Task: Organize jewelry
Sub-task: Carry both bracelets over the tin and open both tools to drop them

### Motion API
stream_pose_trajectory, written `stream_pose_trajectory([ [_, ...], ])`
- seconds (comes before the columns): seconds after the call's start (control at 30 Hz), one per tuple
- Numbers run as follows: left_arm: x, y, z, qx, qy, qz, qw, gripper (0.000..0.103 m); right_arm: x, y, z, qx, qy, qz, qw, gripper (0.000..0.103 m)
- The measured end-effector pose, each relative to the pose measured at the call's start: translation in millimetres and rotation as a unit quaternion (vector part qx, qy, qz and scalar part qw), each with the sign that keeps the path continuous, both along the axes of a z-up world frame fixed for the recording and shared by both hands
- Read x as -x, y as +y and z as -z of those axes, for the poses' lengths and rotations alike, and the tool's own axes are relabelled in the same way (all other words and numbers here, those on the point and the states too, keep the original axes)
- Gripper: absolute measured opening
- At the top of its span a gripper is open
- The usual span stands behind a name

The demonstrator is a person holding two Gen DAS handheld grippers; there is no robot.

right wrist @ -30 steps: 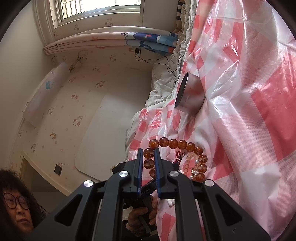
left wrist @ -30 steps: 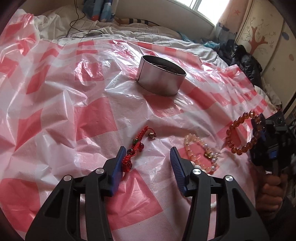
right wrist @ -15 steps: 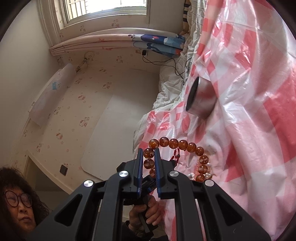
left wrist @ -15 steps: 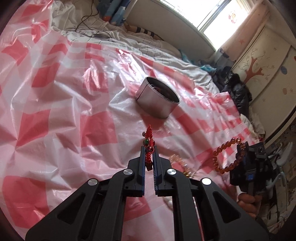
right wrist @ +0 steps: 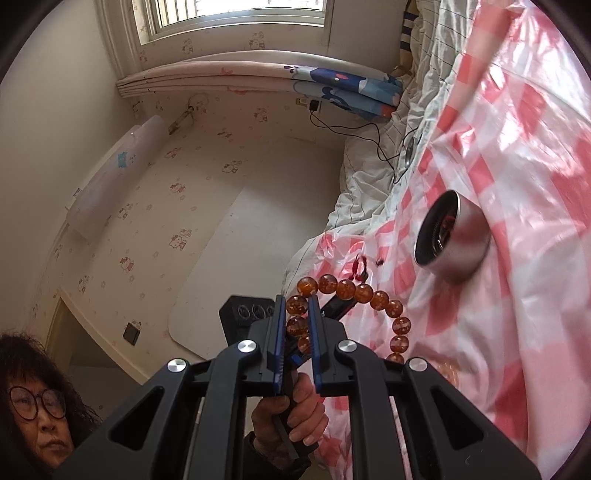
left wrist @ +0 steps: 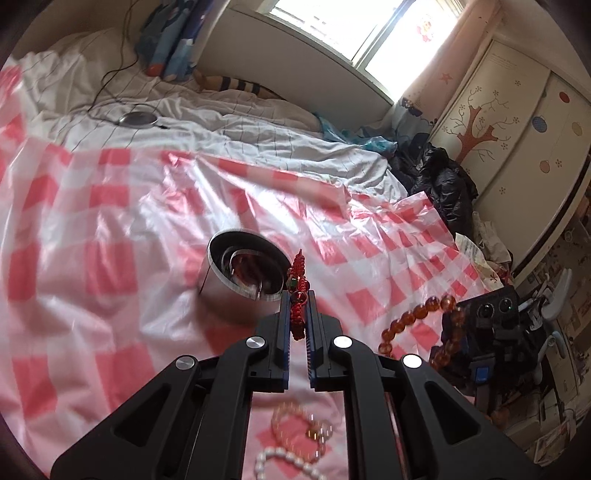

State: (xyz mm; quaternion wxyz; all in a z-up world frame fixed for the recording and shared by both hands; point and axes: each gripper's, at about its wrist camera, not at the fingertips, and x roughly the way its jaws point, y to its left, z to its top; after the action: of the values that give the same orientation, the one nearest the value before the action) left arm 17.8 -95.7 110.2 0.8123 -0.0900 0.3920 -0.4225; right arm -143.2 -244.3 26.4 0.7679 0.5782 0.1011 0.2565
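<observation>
The left gripper is clamped on the red knotted cord bracelet, held in the air just near of the round metal tin on the bed. The cord looks light and limp, so it will likely sag and swing; a pinch mid-length suits it. The right gripper pinches the amber bead bracelet, whose hard, smooth, heavier beads may slip. A pale bead bracelet lies on the checked plastic sheet.

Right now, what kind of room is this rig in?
Most likely a home bedroom: a bed with rumpled white bedding, a painted wardrobe and a window with cartoon-print wallpaper.
</observation>
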Motion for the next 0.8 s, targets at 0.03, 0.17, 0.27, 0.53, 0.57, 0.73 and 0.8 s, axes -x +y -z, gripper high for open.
stream_pose_trajectory([
  [0.03,-9,-8,-1,0.001,0.002,0.002,1.0000,0.006,-7,-3,-2,0.000,-0.001,0.000,1.000,0.013],
  [0.17,-40,-30,9,0.015,0.034,0.007,0.9993,0.007,-31,-12,-3,0.000,0.001,0.000,1.000,0.014],
  [0.27,-58,-45,26,-0.014,0.059,0.005,0.9982,0.015,-57,-19,-2,0.002,0.011,-0.001,1.000,0.015],
  [0.53,-65,-1,24,-0.036,0.022,-0.068,0.9968,0.065,-122,-27,-1,0.030,0.038,-0.003,0.999,0.015],
  [0.57,-62,11,23,-0.028,0.022,-0.077,0.9964,0.066,-125,-26,2,0.033,0.045,-0.003,0.998,0.015],
  [0.73,-36,54,25,-0.012,0.030,-0.101,0.9944,0.070,-99,-22,4,0.105,0.104,0.030,0.989,0.042],
  [0.8,-24,64,32,-0.003,0.039,-0.103,0.9940,0.073,-85,-14,5,0.161,0.128,0.040,0.978,0.053],
])
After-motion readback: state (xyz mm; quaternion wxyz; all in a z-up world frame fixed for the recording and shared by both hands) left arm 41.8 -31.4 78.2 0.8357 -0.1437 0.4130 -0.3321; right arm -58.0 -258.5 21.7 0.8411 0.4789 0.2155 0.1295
